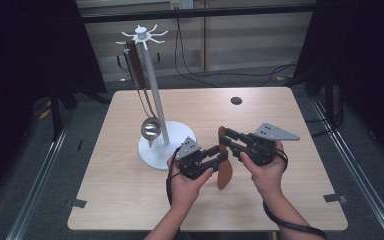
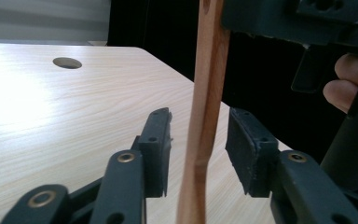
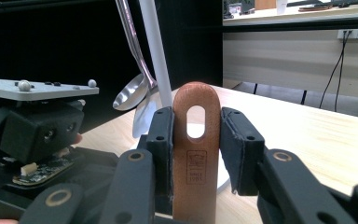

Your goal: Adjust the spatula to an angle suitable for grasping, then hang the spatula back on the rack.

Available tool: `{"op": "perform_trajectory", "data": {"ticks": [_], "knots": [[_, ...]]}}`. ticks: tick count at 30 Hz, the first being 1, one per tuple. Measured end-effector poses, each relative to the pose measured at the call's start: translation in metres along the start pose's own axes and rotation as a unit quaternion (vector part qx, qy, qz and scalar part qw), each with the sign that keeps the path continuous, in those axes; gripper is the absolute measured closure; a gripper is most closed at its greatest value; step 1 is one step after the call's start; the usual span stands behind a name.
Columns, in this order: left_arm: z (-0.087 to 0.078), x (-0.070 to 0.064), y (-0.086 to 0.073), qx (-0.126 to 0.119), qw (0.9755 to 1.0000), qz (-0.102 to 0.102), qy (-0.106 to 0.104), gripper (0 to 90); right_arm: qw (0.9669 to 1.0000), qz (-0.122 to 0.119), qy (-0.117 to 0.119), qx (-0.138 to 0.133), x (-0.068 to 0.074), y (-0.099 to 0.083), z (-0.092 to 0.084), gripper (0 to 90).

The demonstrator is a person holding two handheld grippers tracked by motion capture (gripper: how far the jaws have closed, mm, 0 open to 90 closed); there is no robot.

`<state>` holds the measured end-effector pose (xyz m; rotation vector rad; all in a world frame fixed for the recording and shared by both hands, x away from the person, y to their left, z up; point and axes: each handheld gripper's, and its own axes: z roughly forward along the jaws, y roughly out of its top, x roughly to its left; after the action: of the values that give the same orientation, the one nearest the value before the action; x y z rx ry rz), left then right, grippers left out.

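Pale wood-grain table (image 1: 130,190) is carrying the whole scene, standing on a grey floor with dark curtains at both sides and cables trailing along the back wall.

Right gripper (image 1: 228,136) is clamping the top end of a wooden spatula (image 1: 224,170): in the right gripper view both black pads are pressing on the handle (image 3: 196,158) at either side of its oval hanging slot, just above a small burnt-in stamp. Seen from the high view, the spatula is hanging down from that grip with its rounded blade low over the table near the front middle, between the two hands.

Left gripper (image 1: 222,156) is reaching in from the other side, lower on the same spatula. In the left gripper view the thin wooden edge (image 2: 205,116) is standing upright between the two jaws, which are only partly apart. A gap is showing on both sides of the wood, narrower at the left pad, so the pads are not pressing on it.

Behind the left hand, a white utensil stand (image 1: 155,100) is rising from a round base and ending in a ring of hooks, with a steel ladle (image 1: 150,129) hanging from one hook beside the pole. Farther back, a small dark round hole (image 1: 236,100) is sitting in the tabletop.
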<state>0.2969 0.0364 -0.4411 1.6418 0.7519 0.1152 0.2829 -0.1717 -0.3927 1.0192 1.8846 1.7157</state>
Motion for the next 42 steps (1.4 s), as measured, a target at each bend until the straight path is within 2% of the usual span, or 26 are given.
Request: {"op": "perform_trajectory", "data": {"ticks": [4, 7, 8, 14, 18, 19, 20, 21, 22, 24, 26, 27, 29, 30, 31, 32, 33, 34, 38, 39, 42], "knots": [[0.000, 0.000, 0.002, 0.004, 0.9999, 0.008, 0.010, 69.7, 1.0000, -0.001, -0.001, -0.003, 0.000, 0.000, 0.000, 66.7], [0.001, -0.001, 0.004, 0.004, 0.9999, 0.008, 0.010, 71.6, 1.0000, 0.000, -0.001, -0.005, 0.001, 0.001, 0.000, 66.7], [0.000, -0.002, 0.006, 0.006, 0.9997, 0.018, 0.013, 72.1, 1.0000, 0.003, -0.001, -0.007, 0.002, 0.003, 0.000, 66.7], [-0.003, -0.001, 0.009, 0.000, 0.9998, 0.014, 0.015, 77.2, 0.9999, 0.004, 0.003, -0.015, 0.003, 0.007, 0.000, 66.7], [-0.004, -0.002, 0.010, 0.003, 0.9995, 0.023, 0.020, 78.5, 0.9999, 0.005, 0.002, -0.012, 0.004, 0.009, 0.001, 66.7], [-0.004, -0.002, 0.010, 0.005, 0.9995, 0.025, 0.016, 79.6, 0.9999, 0.011, 0.001, -0.011, 0.005, 0.010, 0.002, 66.7], [-0.006, -0.003, 0.010, -0.003, 0.9999, 0.001, 0.012, 82.4, 0.9998, 0.014, -0.003, -0.014, 0.005, 0.009, 0.004, 89.8], [-0.006, -0.003, 0.010, -0.003, 0.9999, 0.001, 0.012, 82.9, 0.9998, 0.014, -0.003, -0.014, 0.005, 0.009, 0.004, 89.8], [-0.006, -0.002, 0.011, -0.004, 0.9999, -0.003, 0.009, 82.9, 0.9995, 0.015, 0.018, -0.019, 0.003, 0.009, 0.003, 90.0], [-0.007, -0.002, 0.011, 0.004, 0.9998, 0.003, 0.017, 83.0, 0.9998, 0.017, -0.005, -0.008, 0.005, 0.010, 0.005, 63.5], [-0.009, 0.000, 0.011, 0.006, 0.9999, -0.002, 0.011, 83.0, 0.9997, 0.021, -0.012, -0.011, 0.005, 0.010, 0.005, 61.3], [-0.010, 0.000, 0.012, 0.005, 0.9999, -0.002, 0.009, 83.1, 0.9998, 0.014, -0.010, -0.009, 0.005, 0.010, 0.005, 60.9], [-0.011, 0.000, 0.013, 0.004, 1.0000, -0.004, 0.007, 83.0, 0.9998, 0.017, -0.012, -0.004, 0.003, 0.009, 0.006, 51.6], [-0.011, 0.000, 0.013, 0.004, 1.0000, -0.004, 0.007, 83.1, 0.9998, 0.017, -0.012, -0.004, 0.003, 0.009, 0.006, 51.6], [-0.012, 0.000, 0.013, 0.003, 1.0000, -0.004, 0.008, 83.0, 0.9996, 0.014, -0.023, 0.002, 0.002, 0.006, 0.007, 42.8], [-0.013, 0.002, 0.014, 0.005, 1.0000, -0.004, 0.004, 83.0, 0.9996, 0.014, -0.026, 0.006, 0.001, 0.005, 0.007, 38.7], [-0.013, 0.002, 0.014, 0.005, 1.0000, -0.004, 0.004, 83.1, 0.9996, 0.014, -0.026, 0.006, 0.001, 0.005, 0.007, 38.7], [-0.015, 0.003, 0.014, 0.004, 1.0000, -0.006, 0.003, 83.0, 0.9994, 0.011, -0.033, 0.004, -0.002, 0.002, 0.007, 31.3], [-0.019, 0.006, 0.016, 0.002, 0.9999, -0.012, 0.001, 83.1, 0.9992, 0.010, -0.035, 0.012, -0.006, -0.003, 0.005, 24.5], [-0.022, 0.008, 0.017, 0.000, 0.9999, -0.014, 0.006, 83.0, 0.9990, 0.010, -0.038, 0.020, -0.009, -0.006, 0.004, 19.2], [-0.026, 0.010, 0.018, 0.002, 0.9998, -0.016, 0.013, 83.0, 0.9988, 0.007, -0.042, 0.025, -0.012, -0.010, 0.002, 17.5]]}}
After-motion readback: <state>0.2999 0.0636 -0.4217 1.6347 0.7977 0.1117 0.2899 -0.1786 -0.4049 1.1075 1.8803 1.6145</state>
